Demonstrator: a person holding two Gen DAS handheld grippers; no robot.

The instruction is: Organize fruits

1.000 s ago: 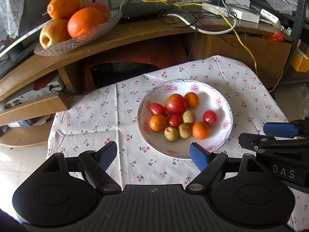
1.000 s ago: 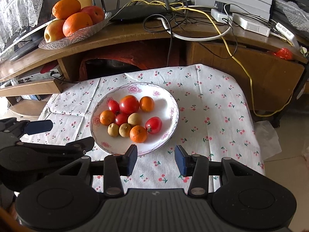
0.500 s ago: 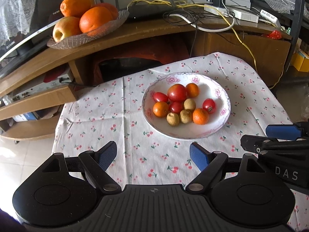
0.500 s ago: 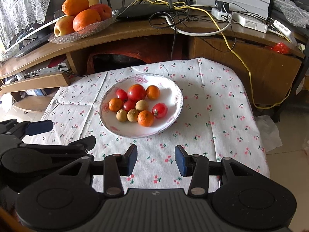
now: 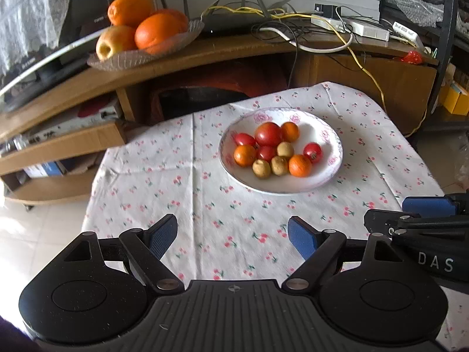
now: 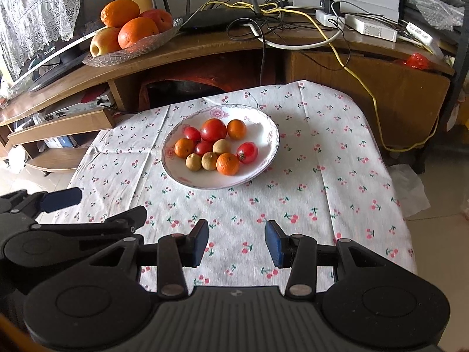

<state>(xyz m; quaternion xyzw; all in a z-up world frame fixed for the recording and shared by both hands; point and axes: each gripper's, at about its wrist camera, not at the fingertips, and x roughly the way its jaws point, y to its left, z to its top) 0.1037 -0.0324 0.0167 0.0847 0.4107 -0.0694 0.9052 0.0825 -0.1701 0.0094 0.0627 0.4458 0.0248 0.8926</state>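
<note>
Centrally, plate (image 6: 265, 164) of fruits, level, round, upright

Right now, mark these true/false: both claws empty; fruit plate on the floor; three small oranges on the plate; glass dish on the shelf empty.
1. Both claws are open and empty. True: left claw and right claw hold nothing.
2. The white floral-rimmed plate sits on the floor. False: it sits on the cherry-print tablecloth.
3. The plate holds three small oranges. True.
4. The clear glass dish on the wooden shelf is empty. False: it holds large oranges and an apple.
</note>
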